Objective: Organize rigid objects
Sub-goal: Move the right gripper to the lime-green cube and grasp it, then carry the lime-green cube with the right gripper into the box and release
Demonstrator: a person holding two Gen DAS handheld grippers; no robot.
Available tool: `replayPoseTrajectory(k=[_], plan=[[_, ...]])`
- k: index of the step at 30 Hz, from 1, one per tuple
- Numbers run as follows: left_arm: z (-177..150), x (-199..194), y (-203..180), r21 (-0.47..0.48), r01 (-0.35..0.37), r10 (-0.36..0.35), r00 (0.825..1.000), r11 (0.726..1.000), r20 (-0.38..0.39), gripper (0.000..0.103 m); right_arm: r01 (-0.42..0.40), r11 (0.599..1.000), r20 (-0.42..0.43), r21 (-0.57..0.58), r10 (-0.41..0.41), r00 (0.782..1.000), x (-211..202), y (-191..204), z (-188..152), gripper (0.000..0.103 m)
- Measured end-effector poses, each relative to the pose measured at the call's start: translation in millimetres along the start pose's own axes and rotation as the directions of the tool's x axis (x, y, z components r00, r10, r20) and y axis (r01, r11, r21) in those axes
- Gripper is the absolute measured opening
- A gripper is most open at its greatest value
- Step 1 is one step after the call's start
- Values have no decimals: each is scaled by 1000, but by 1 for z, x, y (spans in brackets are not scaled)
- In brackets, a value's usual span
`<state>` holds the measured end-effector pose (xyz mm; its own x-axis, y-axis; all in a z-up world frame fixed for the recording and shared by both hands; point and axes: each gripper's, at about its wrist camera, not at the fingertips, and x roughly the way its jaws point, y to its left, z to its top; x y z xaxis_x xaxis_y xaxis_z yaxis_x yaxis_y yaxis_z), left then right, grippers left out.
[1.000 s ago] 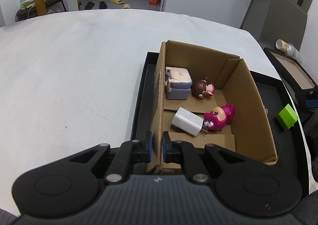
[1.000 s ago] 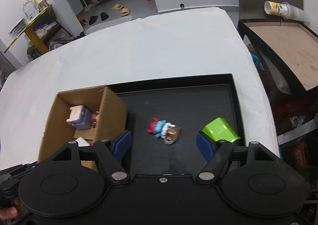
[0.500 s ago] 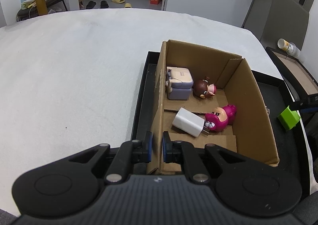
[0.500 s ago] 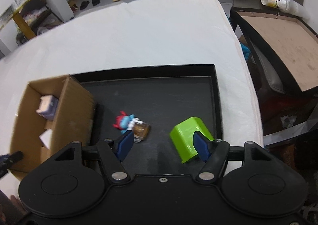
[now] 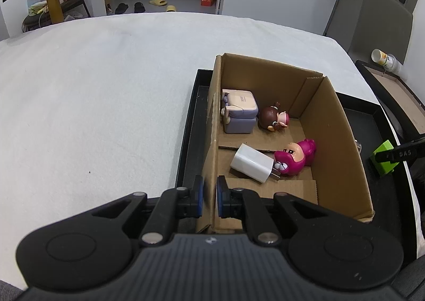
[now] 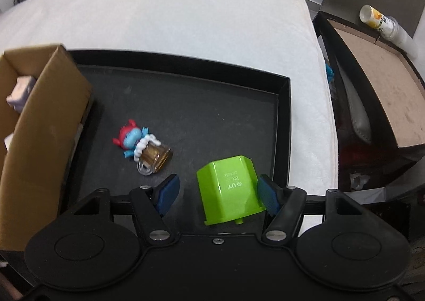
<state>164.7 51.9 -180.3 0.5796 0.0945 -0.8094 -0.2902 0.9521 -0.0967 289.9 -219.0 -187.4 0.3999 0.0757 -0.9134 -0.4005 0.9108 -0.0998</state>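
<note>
White cloth covers the desk (image 5: 106, 88) — black tray (image 6: 186, 61) on it, slippers (image 5: 158, 2) perhaps on the floor beyond. Left gripper (image 5: 208, 196) pinches the box (image 5: 332, 125) wall; right gripper (image 6: 217, 190) closing around the green block (image 6: 228, 189).

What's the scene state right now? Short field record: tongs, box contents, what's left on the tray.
left tongs: shut on the near wall of the cardboard box
right tongs: closing around the green block; right pad at its side, left pad still clear
box contents: white charger, pink figurine, brown-haired figurine, lilac boxy toy
on black tray: box, green block, blue-red figurine with amber mug
tray rests on: white cloth
</note>
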Motion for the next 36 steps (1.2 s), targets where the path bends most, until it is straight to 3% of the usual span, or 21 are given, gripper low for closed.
replayPoseTrajectory(k=[4,9,18,36], plan=[[0,0,0,-1,1,-1,1000,1000,0,9,-5,999,-59,-52,2,998,5,10,-2,49],[0,0,0,-2,0,0,1000,1000,-1,9,-45,998,-80,-34,42,996,-1,16,-8,47],[0,-4,-1,5,5,-5,1000,1000,9,9,-97,995,-28,-12,97,995,-44,26,-1,47],[0,-9,0,12,25,-25,1000,1000,14,9,-120,989,83,-83,127,988,-103,64,36,47]])
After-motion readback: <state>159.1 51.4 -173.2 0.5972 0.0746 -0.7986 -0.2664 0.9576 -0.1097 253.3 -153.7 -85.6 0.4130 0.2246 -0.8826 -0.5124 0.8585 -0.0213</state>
